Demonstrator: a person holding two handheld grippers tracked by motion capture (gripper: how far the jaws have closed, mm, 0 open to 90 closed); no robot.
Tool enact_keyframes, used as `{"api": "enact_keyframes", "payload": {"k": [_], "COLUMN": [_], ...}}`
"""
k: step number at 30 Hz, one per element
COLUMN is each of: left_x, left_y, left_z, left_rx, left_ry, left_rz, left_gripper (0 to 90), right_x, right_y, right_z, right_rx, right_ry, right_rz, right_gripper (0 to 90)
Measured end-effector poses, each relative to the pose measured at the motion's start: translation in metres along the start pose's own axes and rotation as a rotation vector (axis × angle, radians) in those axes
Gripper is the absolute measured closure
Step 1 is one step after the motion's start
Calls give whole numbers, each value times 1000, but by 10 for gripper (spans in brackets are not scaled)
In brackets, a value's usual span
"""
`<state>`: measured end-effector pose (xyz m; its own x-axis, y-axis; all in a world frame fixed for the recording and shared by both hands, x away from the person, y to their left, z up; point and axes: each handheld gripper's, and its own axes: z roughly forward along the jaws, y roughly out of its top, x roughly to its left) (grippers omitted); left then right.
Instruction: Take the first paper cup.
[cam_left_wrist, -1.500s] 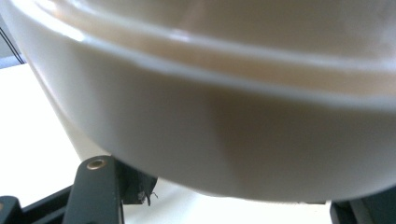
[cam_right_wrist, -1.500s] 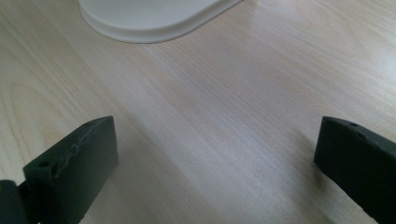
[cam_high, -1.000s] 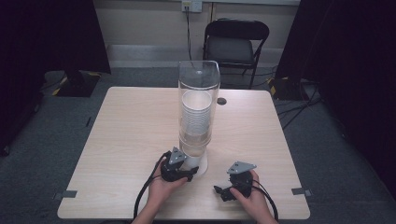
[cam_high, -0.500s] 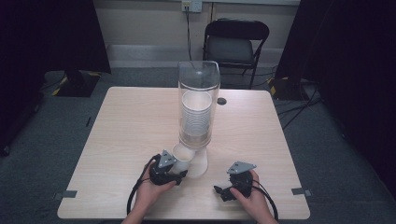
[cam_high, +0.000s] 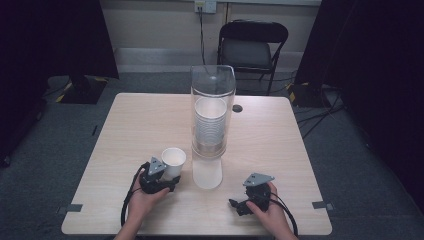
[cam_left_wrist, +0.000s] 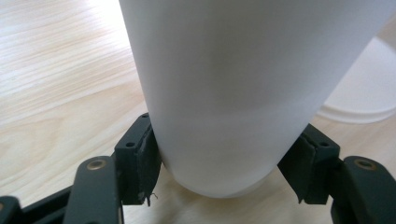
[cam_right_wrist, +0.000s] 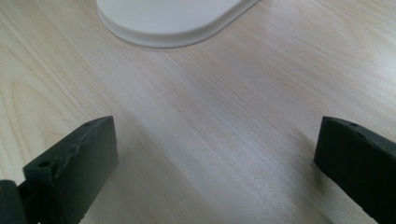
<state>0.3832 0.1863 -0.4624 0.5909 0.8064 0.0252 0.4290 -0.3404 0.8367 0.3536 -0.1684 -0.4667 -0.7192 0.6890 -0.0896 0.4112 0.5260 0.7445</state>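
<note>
Gripping a white cup (cam_high: 173, 161) low between its jaws, the left claw (cam_high: 167, 176) sits beside the dispenser (cam_high: 212, 115); the right claw (cam_high: 240, 206) rests wide on the bench (cam_high: 140, 120).

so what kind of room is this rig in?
Likely a lab or recording space, not a home: one bare wooden table, dark curtains on both sides, a folding chair against the wall, cables on grey carpet.
</note>
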Motion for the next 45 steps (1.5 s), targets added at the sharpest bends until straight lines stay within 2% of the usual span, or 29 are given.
{"api": "enact_keyframes", "payload": {"k": [11,21,34,43,45], "left_x": [5,3,3,-4,-8], "left_y": [-4,-4,-5,-6,-6], "left_z": [3,3,2,1,1], "left_rx": [25,37,37,39,32], "left_ry": [7,10,-5,-76,-94], "left_rz": [-22,13,24,81,75], "left_gripper": [353,349,349,351,352], "right_x": [0,0,0,1,2], "right_y": [0,0,0,0,1], "right_z": [0,0,0,0,-1], "right_rx": [0,0,0,-1,-32], "right_ry": [0,0,0,-10,-46], "right_rz": [0,0,-1,4,13], "right_gripper": [0,0,0,0,125]}}
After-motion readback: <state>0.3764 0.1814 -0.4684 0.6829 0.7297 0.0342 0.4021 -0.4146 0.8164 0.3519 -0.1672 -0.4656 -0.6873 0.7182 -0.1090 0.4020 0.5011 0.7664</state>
